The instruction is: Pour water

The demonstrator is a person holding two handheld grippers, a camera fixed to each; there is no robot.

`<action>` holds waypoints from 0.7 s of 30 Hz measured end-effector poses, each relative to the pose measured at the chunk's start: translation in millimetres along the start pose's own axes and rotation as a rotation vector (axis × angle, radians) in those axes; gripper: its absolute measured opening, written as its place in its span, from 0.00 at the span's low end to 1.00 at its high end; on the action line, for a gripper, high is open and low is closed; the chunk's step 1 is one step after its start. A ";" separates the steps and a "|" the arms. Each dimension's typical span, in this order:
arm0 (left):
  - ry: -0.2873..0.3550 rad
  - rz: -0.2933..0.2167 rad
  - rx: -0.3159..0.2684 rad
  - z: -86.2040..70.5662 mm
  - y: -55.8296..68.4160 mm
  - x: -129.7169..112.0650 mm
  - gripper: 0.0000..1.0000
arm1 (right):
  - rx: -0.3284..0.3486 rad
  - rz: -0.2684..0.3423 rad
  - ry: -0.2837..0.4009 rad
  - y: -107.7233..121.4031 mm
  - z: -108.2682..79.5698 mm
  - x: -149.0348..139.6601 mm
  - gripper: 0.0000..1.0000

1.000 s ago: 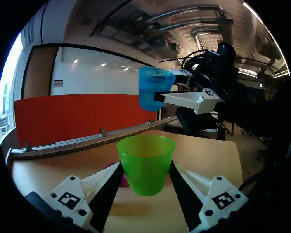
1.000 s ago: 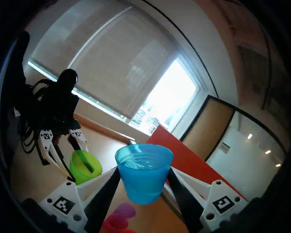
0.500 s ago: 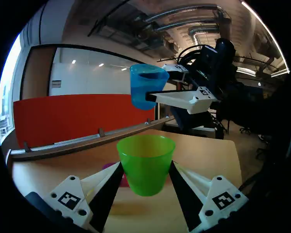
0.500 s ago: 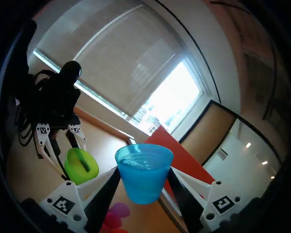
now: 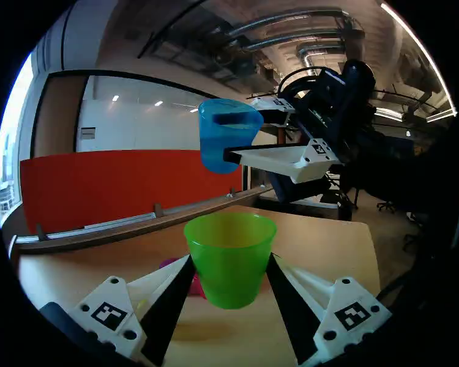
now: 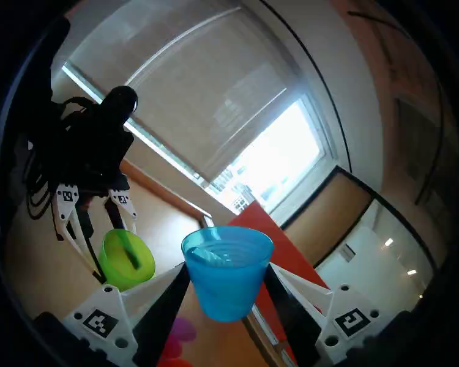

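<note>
In the left gripper view my left gripper (image 5: 229, 275) is shut on a green cup (image 5: 231, 257), held upright just above the wooden table (image 5: 327, 238). Higher up and farther off, the right gripper (image 5: 245, 144) carries a blue cup (image 5: 223, 134) tilted toward the left, with water inside. The right gripper view shows my right gripper (image 6: 227, 278) shut on that blue cup (image 6: 227, 272), water visible near its rim. The green cup (image 6: 125, 266) sits lower left there, pinched by the left gripper (image 6: 101, 244).
Pink and purple cups (image 5: 196, 282) stand on the table behind the green cup, seen again as pink cups (image 6: 177, 339) below the blue one. A red partition (image 5: 119, 183) runs along the table's far edge. A bright window (image 6: 260, 171) lies behind.
The blue cup has shifted left and slightly up in the left gripper view and tilted further. The green cup has stayed where it was.
</note>
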State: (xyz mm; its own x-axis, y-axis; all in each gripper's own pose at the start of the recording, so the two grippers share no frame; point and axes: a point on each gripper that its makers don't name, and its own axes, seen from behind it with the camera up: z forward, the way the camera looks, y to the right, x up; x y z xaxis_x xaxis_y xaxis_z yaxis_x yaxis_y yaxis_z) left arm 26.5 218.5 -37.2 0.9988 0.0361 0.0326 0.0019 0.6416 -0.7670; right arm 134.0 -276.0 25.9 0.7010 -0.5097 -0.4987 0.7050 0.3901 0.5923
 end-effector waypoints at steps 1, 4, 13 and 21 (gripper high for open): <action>0.000 0.000 0.000 0.0 0.1 0.4 0.80 | 0.000 -0.006 0.000 0.3 0.3 0.7 0.86; 0.002 0.000 -0.001 -0.1 0.5 1.3 0.80 | 0.001 -0.023 -0.001 1.2 1.0 2.2 0.86; 0.003 0.003 -0.004 0.0 2.8 3.2 0.80 | 0.000 -0.079 -0.013 5.5 2.0 1.3 0.86; 0.005 0.003 -0.009 0.5 4.0 4.2 0.80 | 0.006 -0.138 -0.026 5.2 3.1 1.2 0.86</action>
State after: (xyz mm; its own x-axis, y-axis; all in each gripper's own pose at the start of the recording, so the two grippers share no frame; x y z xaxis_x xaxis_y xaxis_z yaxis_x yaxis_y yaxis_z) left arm 30.7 221.5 -39.8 0.9990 0.0343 0.0271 -0.0008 0.6349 -0.7726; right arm 138.2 -277.0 30.3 0.5945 -0.5780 -0.5591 0.7937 0.3102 0.5233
